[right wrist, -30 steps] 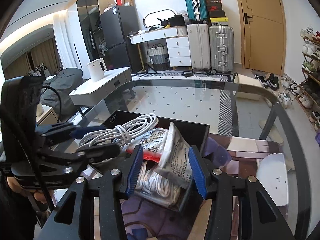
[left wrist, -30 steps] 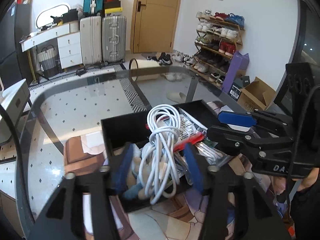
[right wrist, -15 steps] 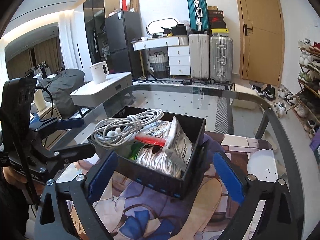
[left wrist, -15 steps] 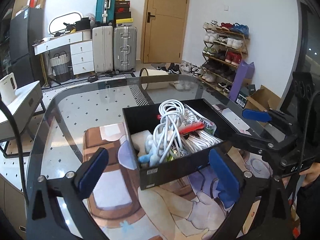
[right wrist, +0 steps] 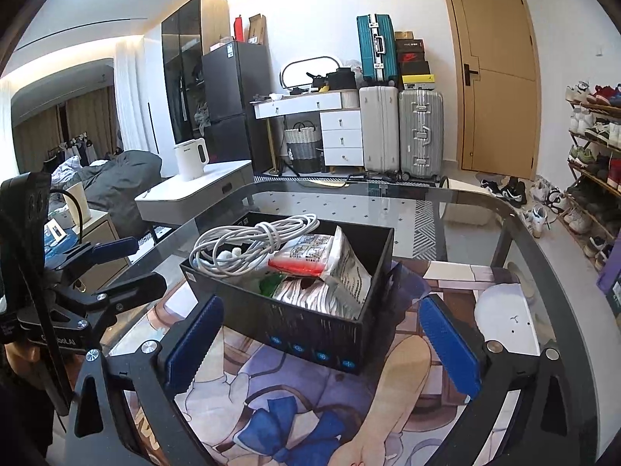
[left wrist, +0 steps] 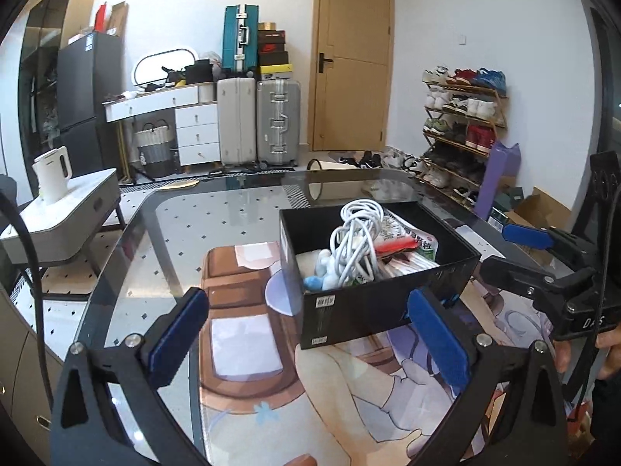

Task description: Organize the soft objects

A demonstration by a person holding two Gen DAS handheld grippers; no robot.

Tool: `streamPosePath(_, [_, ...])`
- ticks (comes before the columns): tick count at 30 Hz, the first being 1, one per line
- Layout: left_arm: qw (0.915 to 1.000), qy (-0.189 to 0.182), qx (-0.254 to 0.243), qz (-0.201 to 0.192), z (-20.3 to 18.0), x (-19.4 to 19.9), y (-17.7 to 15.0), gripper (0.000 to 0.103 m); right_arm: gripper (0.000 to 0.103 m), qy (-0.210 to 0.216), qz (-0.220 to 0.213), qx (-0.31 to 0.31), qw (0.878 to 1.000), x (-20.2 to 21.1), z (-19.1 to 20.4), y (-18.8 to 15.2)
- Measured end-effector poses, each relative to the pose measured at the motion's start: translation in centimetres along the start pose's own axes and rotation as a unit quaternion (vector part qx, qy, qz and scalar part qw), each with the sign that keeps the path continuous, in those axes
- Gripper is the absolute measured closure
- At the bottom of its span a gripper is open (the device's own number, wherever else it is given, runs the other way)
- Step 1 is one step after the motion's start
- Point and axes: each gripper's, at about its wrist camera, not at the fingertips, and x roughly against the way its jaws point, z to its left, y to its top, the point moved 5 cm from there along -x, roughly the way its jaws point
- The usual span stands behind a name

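A glass-topped table (left wrist: 163,233) with a dark rounded rim carries a printed cartoon mat (left wrist: 248,353). On the mat stands an open black box (left wrist: 372,303) filled with a white cable, packets and soft items. The patterned floor shows through the glass.

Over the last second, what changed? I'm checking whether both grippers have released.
Both have let go. The left gripper released the white cable bundle, the right gripper the white packet; the right's jaws are opening. Both backed away from the black box. Box and contents stayed on the printed mat.
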Motion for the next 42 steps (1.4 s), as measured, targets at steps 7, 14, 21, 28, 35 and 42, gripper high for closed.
streamPosePath(7, [0.9997, 0.013, 0.021, -0.005, 0.6, -0.4, -0.8, 0.000, 0.001, -0.002, -0.007, 0.020, 1.000, -0.1, 0.9, -1.0])
streamPosePath(14, [0.9996, 0.012, 0.017, -0.021, 0.3, -0.3, -0.8, 0.000, 0.001, -0.005, -0.013, 0.022, 1.000, -0.3, 1.1, -1.2])
streamPosePath(21, [0.9993, 0.016, 0.014, -0.032, 0.2, 0.2, -0.9, 0.000, 0.001, -0.011, -0.019, 0.018, 1.000, -0.2, 0.9, -1.1])
streamPosePath(28, [0.9990, 0.023, 0.015, -0.034, 0.2, 0.3, -0.9, 0.000, 0.001, -0.031, -0.027, 0.020, 0.999, 0.2, 0.7, -1.2])
streamPosePath(35, [0.9992, 0.021, 0.020, -0.029, 0.3, 0.2, -0.9, 0.000, 0.001, -0.031, -0.029, 0.024, 0.999, 0.2, 0.9, -1.1])
streamPosePath(42, [0.9992, 0.022, 0.020, -0.028, 0.3, 0.2, -0.8, 0.000, 0.001, -0.032, -0.035, 0.023, 0.999, 0.5, 0.9, -1.1])
